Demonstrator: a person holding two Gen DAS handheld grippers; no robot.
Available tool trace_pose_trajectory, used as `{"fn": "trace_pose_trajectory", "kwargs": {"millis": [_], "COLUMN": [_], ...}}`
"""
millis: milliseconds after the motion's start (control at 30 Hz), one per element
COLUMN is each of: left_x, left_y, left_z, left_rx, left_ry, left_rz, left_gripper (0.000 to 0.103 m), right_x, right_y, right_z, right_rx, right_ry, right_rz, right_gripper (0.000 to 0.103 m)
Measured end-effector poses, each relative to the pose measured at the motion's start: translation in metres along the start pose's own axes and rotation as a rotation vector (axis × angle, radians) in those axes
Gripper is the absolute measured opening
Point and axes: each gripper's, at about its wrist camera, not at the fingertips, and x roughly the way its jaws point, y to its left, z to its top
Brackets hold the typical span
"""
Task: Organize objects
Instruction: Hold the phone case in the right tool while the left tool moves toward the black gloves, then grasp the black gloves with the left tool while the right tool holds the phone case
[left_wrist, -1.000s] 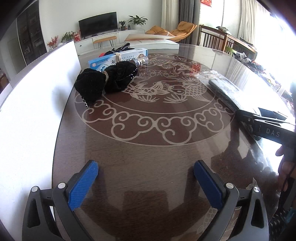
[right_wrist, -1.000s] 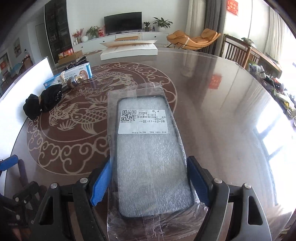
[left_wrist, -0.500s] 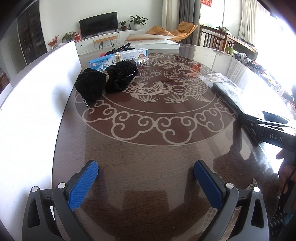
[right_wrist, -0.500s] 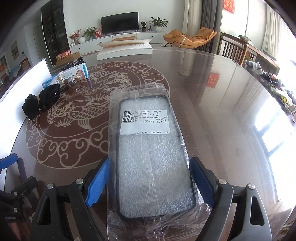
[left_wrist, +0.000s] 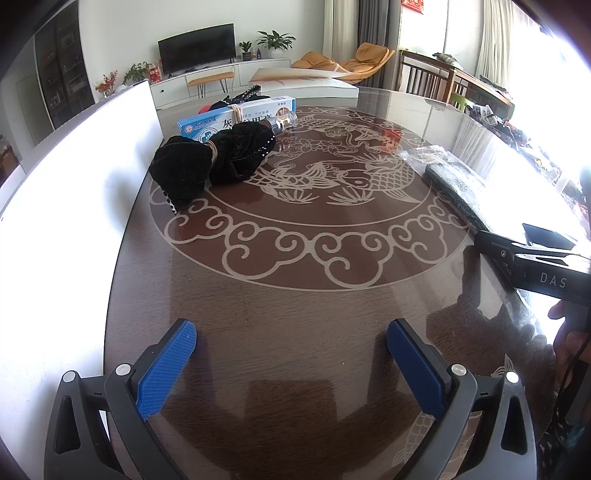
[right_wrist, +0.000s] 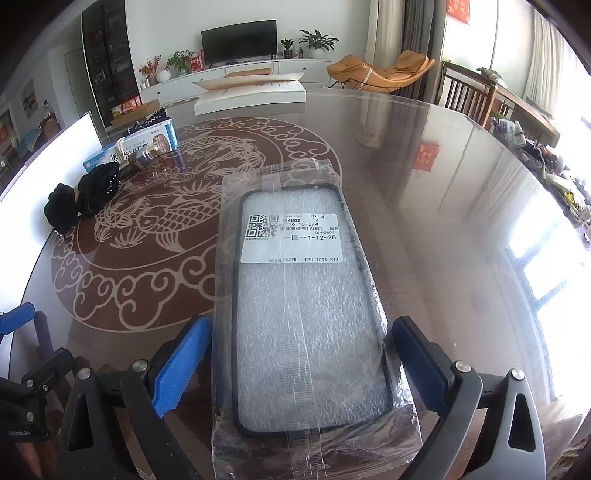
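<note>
The right gripper (right_wrist: 301, 363) hangs over a phone case in a clear plastic bag (right_wrist: 306, 314) lying flat on the round desk (right_wrist: 443, 221). Its jaws have just been opening; the blue fingers (right_wrist: 181, 363) now stand apart from the bag on either side, with the case's near end between them. A white label with a QR code (right_wrist: 291, 238) sits on the far half of the case. Far left on the desk lie a black cloth bundle (right_wrist: 79, 201), a blue-and-white box (right_wrist: 129, 147) and a small glass bottle (right_wrist: 149, 151). At the left edge, part of the left gripper (right_wrist: 16, 319) shows.
</note>
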Motion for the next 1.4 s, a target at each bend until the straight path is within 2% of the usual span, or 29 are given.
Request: {"fn": "trace_pose_trajectory", "kwargs": {"millis": [667, 733, 800, 833, 867, 933, 1033, 1200, 1300, 1333, 1367, 1400], "left_x": [0.0, 0.001, 0.003, 0.0, -0.007, -0.024, -0.032, 0.014, 0.053, 0.064, 0.071, 0.072], "left_y": [0.0, -0.001, -0.004, -0.007, -0.009, -0.011, -0.013, -0.004, 0.017, 0.028, 0.038, 0.048], "left_z": [0.0, 0.003, 0.012, 0.017, 0.024, 0.042, 0.076, 0.125, 0.144, 0.147, 0.148, 0.147], "left_rx": [-0.001, 0.002, 0.015, 0.029, 0.041, 0.075, 0.143, 0.217, 0.175, 0.135, 0.084, 0.025], "left_ry": [0.001, 0.03, 0.14, 0.158, 0.142, 0.088, 0.041, 0.091, 0.136, 0.155, 0.166, 0.159], "left_rz": [0.0, 0.003, -0.004, -0.006, -0.018, -0.023, 0.031, 0.14, 0.214, 0.213, 0.195, 0.156], "left_gripper": [0.103, 0.103, 0.103, 0.102, 0.098, 0.098, 0.099, 0.099, 0.099, 0.099, 0.094, 0.083], "right_x": [0.0, 0.0, -0.001, -0.001, 0.0, 0.0, 0.0, 0.0, 0.0, 0.0, 0.0, 0.0], "right_y": [0.0, 0.0, 0.0, -0.001, 0.0, 0.001, 0.0, 0.0, 0.0, 0.0, 0.0, 0.0], "right_z": [0.0, 0.0, 0.0, 0.0, 0.0, 0.001, 0.0, 0.0, 0.0, 0.0, 0.0, 0.0], "right_rx": [0.0, 0.0, 0.0, 0.001, 0.001, -0.002, -0.002, -0.002, -0.001, -0.001, 0.0, 0.0], "right_ry": [0.0, 0.0, 0.001, 0.0, 0.0, 0.002, 0.002, 0.002, 0.002, 0.002, 0.001, 0.001], "right_rz": [0.001, 0.001, 0.0, 0.001, 0.002, 0.0, 0.0, 0.0, 0.001, 0.001, 0.003, 0.004], "right_gripper": [0.099, 0.099, 0.099, 0.099, 0.099, 0.099, 0.1, 0.1, 0.1, 0.1, 0.1, 0.1]}}
